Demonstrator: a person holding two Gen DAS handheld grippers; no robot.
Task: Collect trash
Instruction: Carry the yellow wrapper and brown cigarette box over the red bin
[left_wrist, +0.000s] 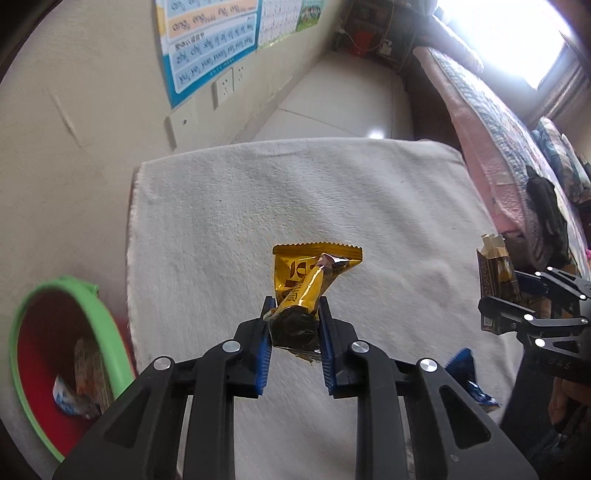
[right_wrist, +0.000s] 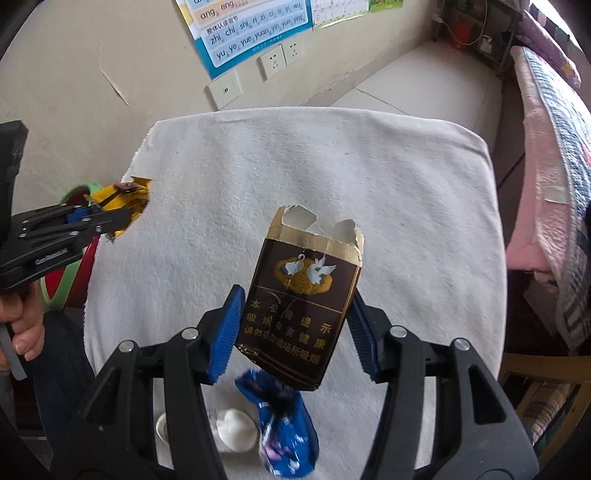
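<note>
A white towel covers the whole work surface, probably so that small scraps show up plainly and have something soft to lie on. Off its left edge sits the bin, green-rimmed and red inside, with a few wrappers already at the bottom; it is low and close to the edge, which makes for a short carry. The right gripper pinches a torn brown cigarette pack across its flat sides near the lower end, so the box stands upright, clear of the towel, with its ragged open top pointing away. The left gripper is nearly pressed together on the crumpled end of a gold wrapper, the rest of the foil hanging free beyond the fingertips; thin foil needs that tight a squeeze. Two pieces are left on the towel near its front edge: a blue wrapper and, just beside it, a white wad, apparently tissue. With both claws loaded, the bin looks like the next stop.
</note>
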